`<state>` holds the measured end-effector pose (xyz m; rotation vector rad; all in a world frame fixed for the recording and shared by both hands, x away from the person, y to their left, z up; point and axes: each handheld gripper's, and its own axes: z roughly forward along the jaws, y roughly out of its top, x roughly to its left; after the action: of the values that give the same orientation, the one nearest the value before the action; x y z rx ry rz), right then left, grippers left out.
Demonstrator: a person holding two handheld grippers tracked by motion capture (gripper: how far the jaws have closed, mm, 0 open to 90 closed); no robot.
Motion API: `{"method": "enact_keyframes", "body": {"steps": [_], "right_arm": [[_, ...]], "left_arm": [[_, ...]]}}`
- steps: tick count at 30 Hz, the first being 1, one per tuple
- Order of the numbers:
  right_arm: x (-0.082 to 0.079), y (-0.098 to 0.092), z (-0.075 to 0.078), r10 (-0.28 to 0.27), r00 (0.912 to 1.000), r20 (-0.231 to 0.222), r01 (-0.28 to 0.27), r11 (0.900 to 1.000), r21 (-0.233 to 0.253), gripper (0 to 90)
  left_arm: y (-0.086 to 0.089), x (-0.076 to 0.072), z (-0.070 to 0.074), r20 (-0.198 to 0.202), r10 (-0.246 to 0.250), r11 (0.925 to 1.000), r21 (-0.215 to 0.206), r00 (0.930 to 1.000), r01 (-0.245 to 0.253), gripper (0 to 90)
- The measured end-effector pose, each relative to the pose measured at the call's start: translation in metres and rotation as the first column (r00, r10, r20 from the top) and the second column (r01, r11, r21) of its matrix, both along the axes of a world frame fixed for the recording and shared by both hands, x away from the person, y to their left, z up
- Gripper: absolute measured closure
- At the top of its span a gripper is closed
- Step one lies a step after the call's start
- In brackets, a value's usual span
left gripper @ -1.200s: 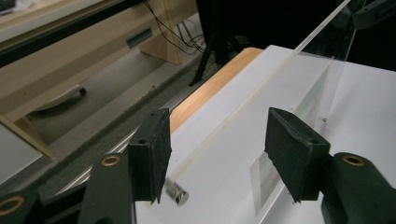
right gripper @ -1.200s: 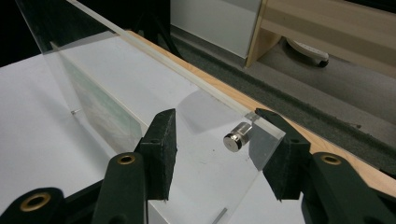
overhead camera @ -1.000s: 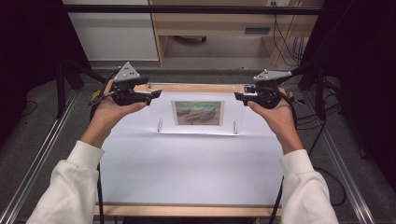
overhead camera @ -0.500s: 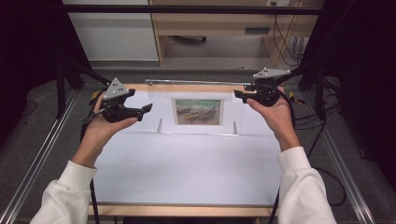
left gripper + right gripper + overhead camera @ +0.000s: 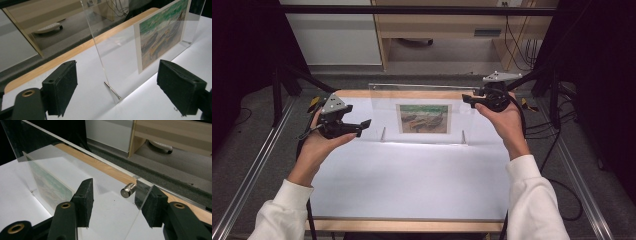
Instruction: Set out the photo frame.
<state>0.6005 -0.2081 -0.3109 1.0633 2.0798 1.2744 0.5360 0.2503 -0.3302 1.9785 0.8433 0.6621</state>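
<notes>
Left tongs [image 5: 362,125] gape wide just off the left edge of a clear acrylic picture frame [image 5: 422,102], touching nothing. Right tongs [image 5: 468,99], also parted, straddle the frame's upper right corner without pinching it, beside a metal standoff [image 5: 128,190]. The frame stands upright toward the far edge of the white desk [image 5: 412,185], holding a boat painting [image 5: 423,118].
</notes>
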Motion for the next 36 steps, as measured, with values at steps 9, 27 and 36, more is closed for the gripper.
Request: {"method": "enact_keyframes", "body": {"steps": [9, 27, 36], "right_arm": [[0.001, 0.0, 0.0, -0.006, 1.0, 0.003, 0.006, 1.0, 0.003, 47.9], [-0.057, -0.003, -0.003, -0.112, 0.9865, 0.119, 0.119, 0.992, -0.05, 13.0], [-0.094, -0.015, -0.027, -0.147, 0.9827, 0.114, 0.156, 0.985, -0.078, 9.2]], "left_arm": [[0.0, -0.001, -0.006, -0.018, -0.002, 1.0, 0.001, 0.9998, 0.002, 16.1], [0.0, -0.022, -0.021, -0.034, 0.028, 0.9993, 0.026, 0.9991, -0.027, 11.6], [0.006, -0.036, -0.051, -0.05, 0.052, 0.9987, -0.003, 0.9974, -0.052, 10.0]]}}
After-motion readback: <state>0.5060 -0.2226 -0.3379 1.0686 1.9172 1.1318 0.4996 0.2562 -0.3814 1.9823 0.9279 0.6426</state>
